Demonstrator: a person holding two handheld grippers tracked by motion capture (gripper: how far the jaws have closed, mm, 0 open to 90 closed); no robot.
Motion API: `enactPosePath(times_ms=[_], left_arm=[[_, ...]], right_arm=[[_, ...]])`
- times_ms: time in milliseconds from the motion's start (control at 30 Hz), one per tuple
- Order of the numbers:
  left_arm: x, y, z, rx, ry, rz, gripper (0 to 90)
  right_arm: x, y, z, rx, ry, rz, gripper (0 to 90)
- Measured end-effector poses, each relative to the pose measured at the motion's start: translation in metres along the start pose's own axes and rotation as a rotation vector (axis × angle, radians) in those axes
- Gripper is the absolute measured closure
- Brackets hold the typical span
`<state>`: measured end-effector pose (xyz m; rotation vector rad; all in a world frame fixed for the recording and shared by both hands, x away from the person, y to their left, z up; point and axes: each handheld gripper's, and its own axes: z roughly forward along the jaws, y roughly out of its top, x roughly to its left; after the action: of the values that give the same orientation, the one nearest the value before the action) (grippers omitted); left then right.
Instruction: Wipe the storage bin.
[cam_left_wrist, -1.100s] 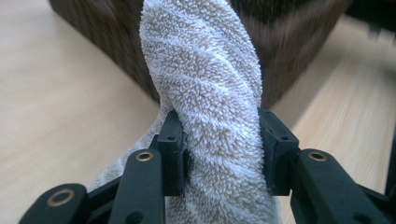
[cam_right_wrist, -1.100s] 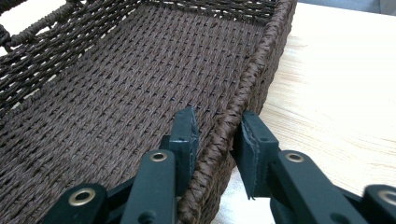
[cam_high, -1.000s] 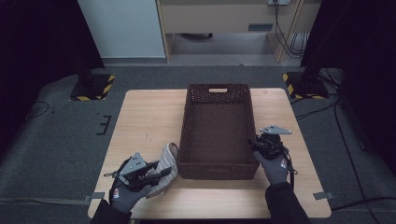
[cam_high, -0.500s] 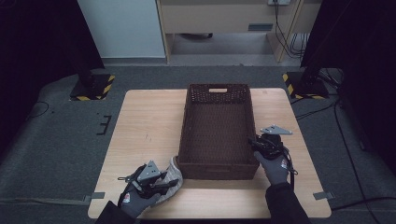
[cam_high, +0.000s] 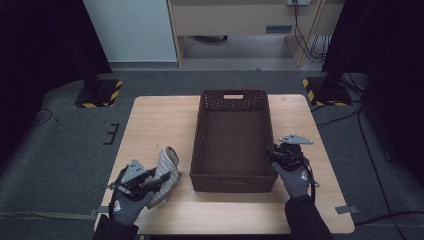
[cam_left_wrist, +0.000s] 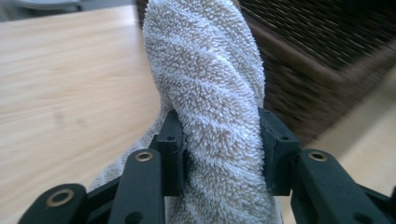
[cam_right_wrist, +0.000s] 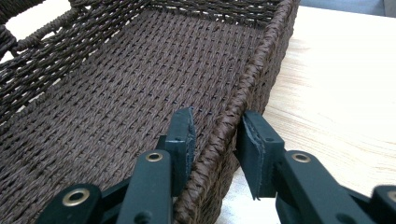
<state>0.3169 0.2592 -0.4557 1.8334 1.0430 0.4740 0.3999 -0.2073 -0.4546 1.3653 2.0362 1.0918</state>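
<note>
Work in hand looks like getting the towel (cam_high: 166, 172) into the basket (cam_high: 232, 175); judged from how things lie, about a third along. Done: towel is picked up, pinched by the left tongs (cam_left_wrist: 219, 144), both pads pressing into the terry on either side, so they're narrowed on the towel. Left: carry it over the near-left rim, lower it in, let go. Basket floor is bare, nothing in it yet.

Towel sits at the front-left of the tabletop (cam_high: 155, 120), just beside the basket's left wall near its front corner, apart from it as far as the high view tells. Its upper end rises up and away from the hand; lower end looks to rest on or close to the wood, can't tell which.

Right tongs (cam_right_wrist: 215, 140) straddle the basket's right rim near the front: one jaw inside, one outside. Jaws have just been opening; the inner pad sits at the weave, a clear gap shows at the outer one, so no real squeeze now, fairly narrow but loose around the rim.

Towel look: beige-grey with faint paler stripes, looped terry pile, thick and soft, rolled or bunched into a twisted wad, bulging past the pads. Basket: dark brown woven, rectangular, handle slot in the far wall.
</note>
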Motion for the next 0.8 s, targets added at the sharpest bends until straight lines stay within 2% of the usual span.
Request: enactPosePath(times_ms=[200,367,433,533,600,633,667,700,800], left_arm=[[0.025,0.013,-0.003,-0.020,0.094,-0.057,57.8],[0.045,0.021,-0.005,-0.028,0.196,-0.101,57.7],[0.052,0.020,-0.004,-0.043,0.212,-0.134,57.7],[0.058,0.013,0.002,-0.036,0.236,-0.144,57.6],[0.062,0.009,0.007,0.006,0.265,-0.116,57.6],[0.062,0.009,0.007,0.006,0.265,-0.116,57.6],[0.067,0.007,0.010,0.034,0.286,-0.105,57.5],[0.069,0.005,0.011,0.041,0.298,-0.100,57.5],[0.077,-0.001,0.014,0.067,0.310,-0.114,57.4]], right_arm=[[0.000,0.001,0.000,0.014,-0.004,-0.014,64.5],[0.000,0.001,0.000,0.008,-0.007,-0.014,63.9],[0.000,0.001,0.000,0.006,-0.004,-0.014,63.4],[0.000,-0.001,0.000,-0.009,-0.004,-0.009,62.6],[-0.002,-0.001,0.000,-0.010,0.004,-0.009,61.2],[-0.002,-0.001,0.000,-0.012,0.003,-0.008,60.9],[-0.002,-0.001,0.000,-0.014,0.005,-0.010,60.8],[-0.002,-0.001,0.000,-0.012,0.006,-0.010,60.5],[-0.002,-0.002,0.000,-0.014,-0.005,-0.011,58.4]])
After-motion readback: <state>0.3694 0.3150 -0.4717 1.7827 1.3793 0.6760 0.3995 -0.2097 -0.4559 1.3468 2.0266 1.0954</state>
